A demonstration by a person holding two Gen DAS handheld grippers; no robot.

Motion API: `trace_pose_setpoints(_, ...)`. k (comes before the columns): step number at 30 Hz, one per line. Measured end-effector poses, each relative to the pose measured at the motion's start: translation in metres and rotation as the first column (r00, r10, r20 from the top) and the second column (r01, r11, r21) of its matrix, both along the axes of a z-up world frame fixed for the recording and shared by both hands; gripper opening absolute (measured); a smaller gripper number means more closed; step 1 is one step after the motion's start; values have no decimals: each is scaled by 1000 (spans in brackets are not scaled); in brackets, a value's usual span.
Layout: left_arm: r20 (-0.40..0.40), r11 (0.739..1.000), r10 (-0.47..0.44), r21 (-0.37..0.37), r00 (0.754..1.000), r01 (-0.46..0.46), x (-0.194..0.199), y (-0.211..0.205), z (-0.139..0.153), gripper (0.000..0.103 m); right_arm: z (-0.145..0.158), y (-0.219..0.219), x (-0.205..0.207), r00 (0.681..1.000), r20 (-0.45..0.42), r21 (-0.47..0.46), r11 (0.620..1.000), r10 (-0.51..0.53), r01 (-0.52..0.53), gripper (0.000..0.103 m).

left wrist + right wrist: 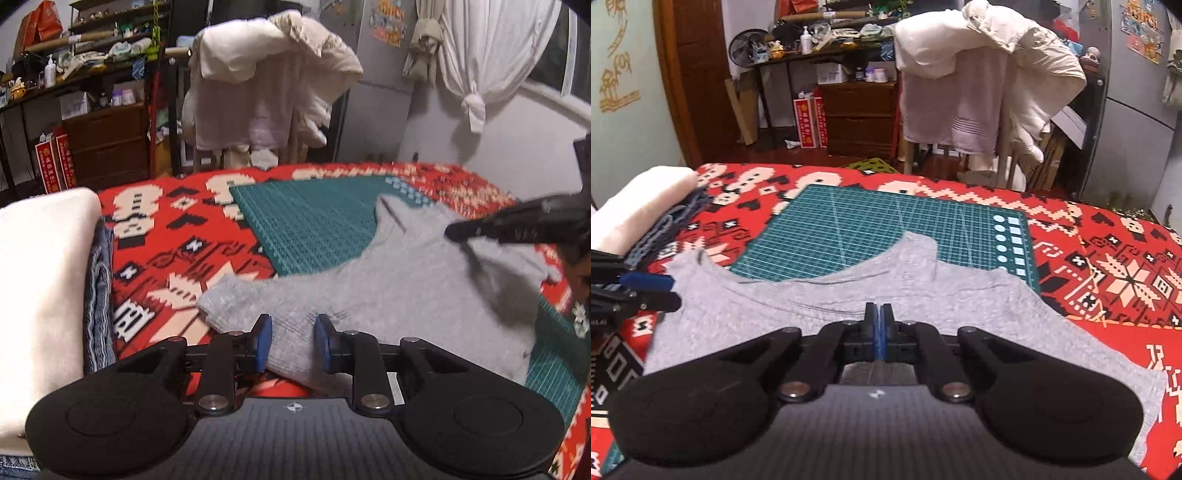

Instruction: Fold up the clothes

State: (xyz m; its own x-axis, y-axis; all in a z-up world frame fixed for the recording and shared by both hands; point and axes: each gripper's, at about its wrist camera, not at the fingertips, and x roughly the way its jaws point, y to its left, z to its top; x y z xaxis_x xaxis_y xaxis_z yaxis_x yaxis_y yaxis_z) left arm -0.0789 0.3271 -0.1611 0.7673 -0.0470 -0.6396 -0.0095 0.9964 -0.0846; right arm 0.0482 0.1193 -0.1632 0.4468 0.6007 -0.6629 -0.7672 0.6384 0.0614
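Blue-padded fingers [263, 341] of the left gripper [293, 341] stand apart, with a strap end of the grey garment [388, 295] lying between them, not pinched. Seen from the right wrist, the right gripper [878, 328] has its 2 blue pads pressed together just above the grey cloth; whether any fabric is caught between them cannot be told. That garment lies spread and wrinkled across the near part of the surface, its upper edge and 1 raised strap overlapping the green cutting mat [871, 225], the rest resting on the red patterned cloth [1126, 280] that covers the surface. From the right wrist view the left gripper shows at the left edge, at the garment's left corner. From the left wrist view the right gripper reaches in from the right over the garment. Folded white fabric [40, 295] sits on top of folded denim [98, 295] at the left side of the surface, near the garment but apart from it
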Motion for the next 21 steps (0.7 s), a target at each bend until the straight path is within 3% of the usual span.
trace_pose_setpoints(5,-6,1000,26,-13,1000,-26,0,2,-1,35,-10,-1,8,999,-7,-13,999,-39,39,1)
trace_pose_setpoints(11,7,998,59,-18,998,-59,-1,0,7,37,-20,1,6,999,4,-31,999,-41,41,2)
trace_pose_setpoints(18,38,995,76,-64,996,-74,-19,-12,27,39,-2,-21,5,997,-24,60,996,-71,73,32)
trace_pose_setpoints(21,67,992,72,-104,995,-65,-33,-24,36,42,12,-37,-3,997,-39,101,992,-72,76,37)
